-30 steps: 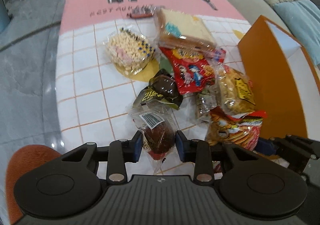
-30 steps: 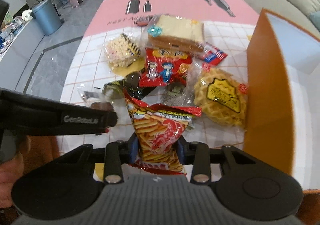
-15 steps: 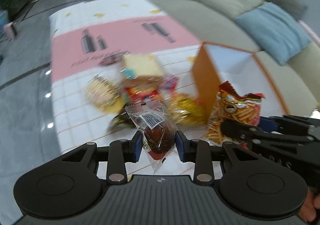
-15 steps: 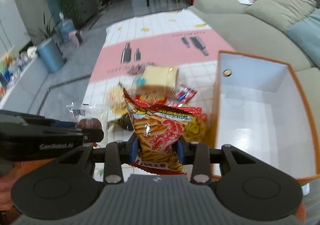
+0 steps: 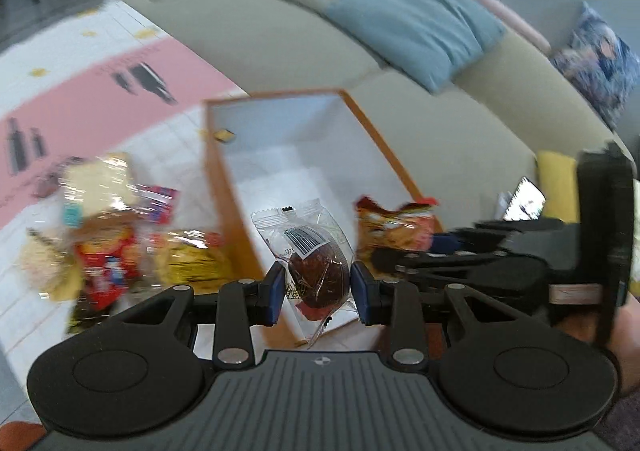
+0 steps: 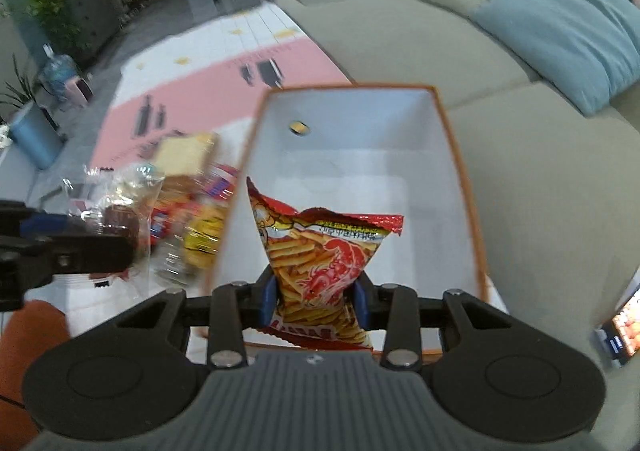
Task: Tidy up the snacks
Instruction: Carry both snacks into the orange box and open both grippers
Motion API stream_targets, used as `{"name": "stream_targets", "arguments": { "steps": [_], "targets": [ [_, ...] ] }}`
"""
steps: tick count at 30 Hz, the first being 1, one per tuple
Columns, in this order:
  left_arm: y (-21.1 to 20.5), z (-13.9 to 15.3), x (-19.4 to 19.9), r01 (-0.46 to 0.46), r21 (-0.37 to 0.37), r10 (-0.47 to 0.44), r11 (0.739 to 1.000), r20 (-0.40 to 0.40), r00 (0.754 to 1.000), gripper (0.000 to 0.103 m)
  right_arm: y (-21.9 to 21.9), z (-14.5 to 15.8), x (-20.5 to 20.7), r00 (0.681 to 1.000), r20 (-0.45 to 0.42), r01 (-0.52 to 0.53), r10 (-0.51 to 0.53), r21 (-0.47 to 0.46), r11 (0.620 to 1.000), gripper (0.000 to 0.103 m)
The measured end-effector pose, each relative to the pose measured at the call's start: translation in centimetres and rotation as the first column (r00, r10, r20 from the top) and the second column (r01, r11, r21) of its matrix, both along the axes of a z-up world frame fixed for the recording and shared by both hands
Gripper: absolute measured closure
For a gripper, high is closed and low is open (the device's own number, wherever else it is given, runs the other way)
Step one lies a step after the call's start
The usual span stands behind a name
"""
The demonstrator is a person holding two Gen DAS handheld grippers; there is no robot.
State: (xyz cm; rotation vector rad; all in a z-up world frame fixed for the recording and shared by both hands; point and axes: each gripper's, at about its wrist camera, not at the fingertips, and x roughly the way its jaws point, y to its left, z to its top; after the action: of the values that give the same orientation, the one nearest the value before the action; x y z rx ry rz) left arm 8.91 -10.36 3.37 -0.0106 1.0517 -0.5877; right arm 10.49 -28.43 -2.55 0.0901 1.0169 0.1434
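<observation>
Both grippers hung above the orange-rimmed storage box [image 6: 460, 179] at the desk's [image 6: 208, 51] sofa-side edge, each loaded; the left gripper [image 5: 318, 287] had its fingers clenched on a clear-wrapped brown pastry [image 5: 318, 275], the right gripper [image 6: 316, 301] gripped the lower end of a red bag of shrimp sticks [image 6: 320, 255], its top standing free over the box's white interior.

The likeliest trouble, judging from this view, was a crowded drop; the right gripper [image 5: 460, 255] sat just beside the left one over the same near end of the box, and the chip bag [image 5: 394, 227] nearly brushed the pastry wrapper; a release made together could tangle wrappers or knock one packet onto the rim; the pastry, pinched only across its middle with loose film trailing below, could snag the near wall and tip outward.

Room was generous inside; the box appeared empty, its far half wholly open; the long rims ran close on either side of the right gripper; to the left the remaining snacks [image 6: 192, 207] lay heaped against the box's outer wall; to the right the box stood near the grey sofa [image 6: 400, 35], leaving little desk there.
</observation>
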Motion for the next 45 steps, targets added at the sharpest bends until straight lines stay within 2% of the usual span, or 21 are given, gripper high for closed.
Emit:
{"name": "stream_targets", "arguments": {
  "steps": [8, 17, 26, 27, 28, 30, 32, 34, 37, 41, 45],
  "targets": [
    [-4.8, -3.7, 3.3, 0.126, 0.126, -0.109, 0.984, -0.128, 0.986, 0.064, -1.1, -3.6, 4.2, 0.983, -0.147, -0.108, 0.109, 0.016, 0.994, 0.067],
    [-6.6, -6.6, 5.6, 0.182, 0.241, -0.132, 0.953, -0.209, 0.969, 0.064, -0.8, -7.7, 6.8, 0.939, -0.268, -0.221, 0.217, 0.016, 0.975, 0.066],
    [-6.7, -8.2, 6.9, 0.179, 0.271, -0.110, 0.946, -0.250, 0.962, 0.063, -1.0, -9.4, 7.4, 0.926, -0.303, -0.228, 0.224, 0.021, 0.973, 0.065],
    [-6.6, -8.3, 6.9, 0.176, 0.271, -0.106, 0.947, -0.252, 0.962, 0.062, -1.0, -9.4, 7.3, 0.926, -0.306, -0.227, 0.222, 0.019, 0.974, 0.065],
    [-6.5, -8.3, 6.9, 0.172, 0.270, -0.102, 0.947, -0.254, 0.962, 0.057, -1.0, -9.3, 7.2, 0.926, -0.309, -0.223, 0.216, 0.016, 0.975, 0.065],
    [-6.2, -8.3, 7.0, 0.164, 0.257, -0.096, 0.952, -0.258, 0.961, 0.056, -0.9, -9.4, 7.4, 0.927, -0.313, -0.214, 0.207, 0.010, 0.977, 0.065],
    [-6.0, -8.0, 7.0, 0.148, 0.253, -0.083, 0.956, -0.253, 0.964, 0.051, -0.8, -9.3, 7.4, 0.928, -0.312, -0.214, 0.204, 0.004, 0.977, 0.062],
    [-5.5, -7.5, 7.0, 0.131, 0.232, -0.072, 0.964, -0.248, 0.966, 0.047, -0.7, -9.2, 7.3, 0.931, -0.310, -0.204, 0.191, -0.010, 0.979, 0.052],
    [-5.0, -6.6, 6.7, 0.109, 0.207, -0.062, 0.972, -0.221, 0.973, 0.045, -0.7, -8.4, 6.9, 0.942, -0.286, -0.189, 0.175, -0.021, 0.982, 0.050],
    [-3.9, -4.7, 5.6, 0.077, 0.201, -0.050, 0.977, -0.137, 0.989, 0.043, -0.5, -6.6, 6.1, 0.964, -0.222, -0.163, 0.147, -0.056, 0.985, 0.045],
    [-2.3, -2.8, 4.0, 0.033, 0.200, -0.027, 0.979, -0.033, 0.999, 0.043, 0.6, -4.5, 4.7, 0.984, -0.130, -0.140, 0.123, -0.129, 0.982, 0.045]
  ]
}}
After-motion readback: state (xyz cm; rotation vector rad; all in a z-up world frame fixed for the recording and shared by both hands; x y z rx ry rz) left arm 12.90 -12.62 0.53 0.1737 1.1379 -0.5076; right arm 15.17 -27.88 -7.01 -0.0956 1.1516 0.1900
